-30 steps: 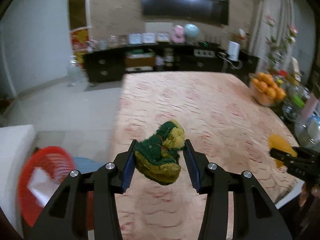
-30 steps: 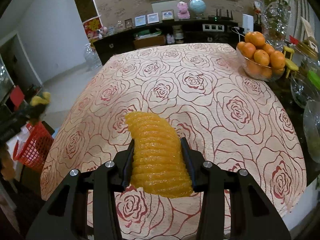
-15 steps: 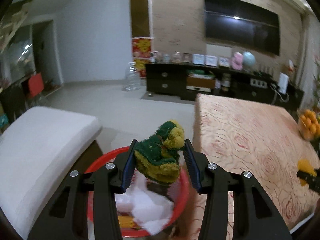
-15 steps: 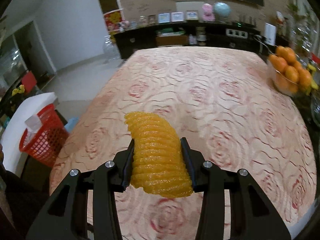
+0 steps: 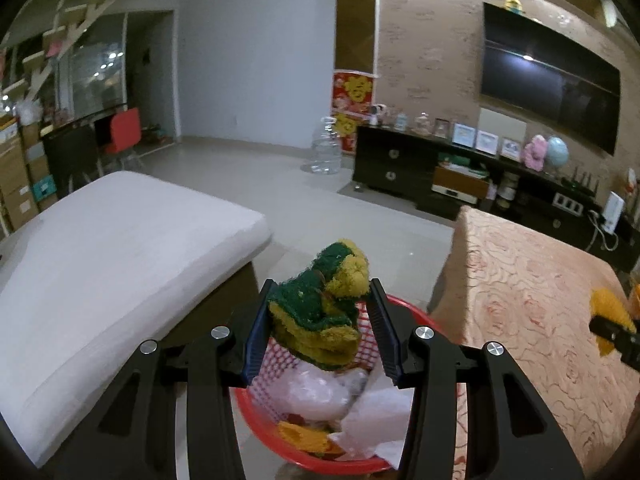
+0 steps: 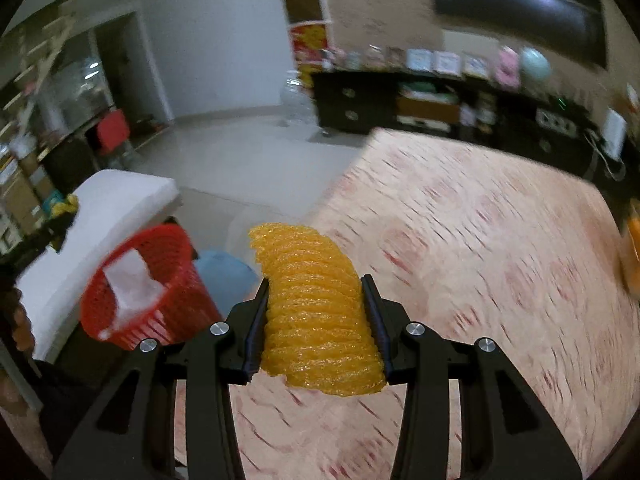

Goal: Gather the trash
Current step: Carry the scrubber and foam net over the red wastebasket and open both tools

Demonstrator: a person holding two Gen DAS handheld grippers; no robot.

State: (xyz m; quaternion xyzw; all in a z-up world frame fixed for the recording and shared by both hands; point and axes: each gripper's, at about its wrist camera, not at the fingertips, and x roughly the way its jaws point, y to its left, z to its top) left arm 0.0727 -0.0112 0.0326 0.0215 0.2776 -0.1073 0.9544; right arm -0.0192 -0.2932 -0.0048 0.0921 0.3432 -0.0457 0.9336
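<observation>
My left gripper (image 5: 320,322) is shut on a green and yellow scrubbing sponge (image 5: 320,312), which hangs right above the red mesh trash basket (image 5: 404,314). The basket holds white tissue and plastic and some orange scraps. My right gripper (image 6: 316,320) is shut on an orange ribbed mesh sponge (image 6: 316,312), above the table's left part. The same orange sponge (image 5: 608,312) shows at the right edge of the left wrist view. In the right wrist view the red basket (image 6: 160,280) stands lower left, beside the table.
A table with a rose-patterned cloth (image 5: 540,300) lies right of the basket. A white cushioned seat (image 5: 112,264) stands to its left. A blue object (image 6: 224,276) lies on the floor by the basket. A dark cabinet (image 5: 460,176) and a TV (image 5: 552,80) line the far wall.
My left gripper has swung left off the table with the sponge and now hangs over the red basket. My right gripper has moved left along the table toward the basket, still holding the orange sponge.
</observation>
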